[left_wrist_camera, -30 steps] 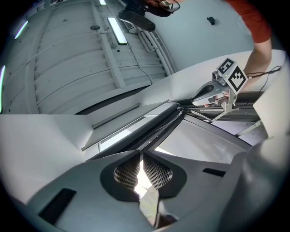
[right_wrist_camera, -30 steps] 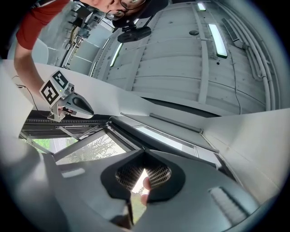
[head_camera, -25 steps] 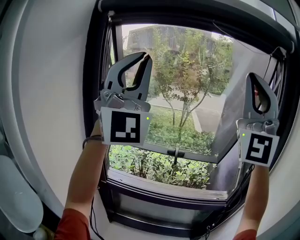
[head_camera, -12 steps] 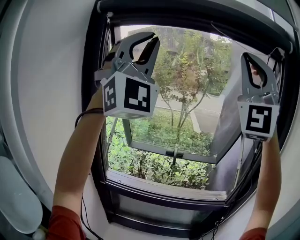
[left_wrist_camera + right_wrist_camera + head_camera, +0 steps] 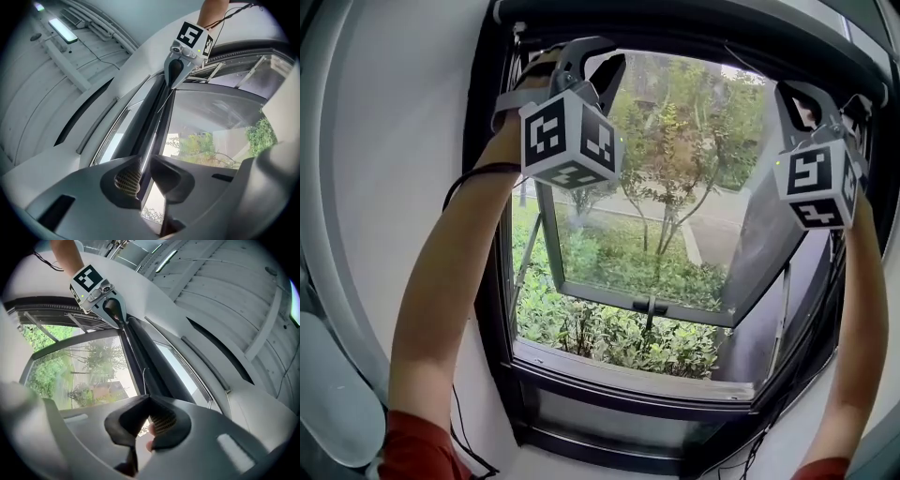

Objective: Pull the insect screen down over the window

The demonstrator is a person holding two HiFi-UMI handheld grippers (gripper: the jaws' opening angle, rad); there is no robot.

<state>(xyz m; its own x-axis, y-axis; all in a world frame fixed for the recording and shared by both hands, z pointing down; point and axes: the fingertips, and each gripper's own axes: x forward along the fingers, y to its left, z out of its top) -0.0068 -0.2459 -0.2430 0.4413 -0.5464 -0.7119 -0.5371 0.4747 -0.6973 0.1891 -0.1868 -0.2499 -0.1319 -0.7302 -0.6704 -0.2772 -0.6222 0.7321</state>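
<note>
At the top edge of the window (image 5: 619,398), the insect screen (image 5: 675,33) seems rolled up. The left tongs (image 5: 145,160), whose jaws have just been opening slightly, hold nothing; the right tongs (image 5: 149,397) are closed and empty. Both should take its lower edge evenly.

No words, nos., brands or labels readable anywhere. Only signs: b/w square code patterns on the marker cube (image 5: 572,139) of the left gripper (image 5: 609,58) & on the marker cube (image 5: 814,185) of the right gripper (image 5: 789,89); blocky shapes only, no letters or digits in them
</note>
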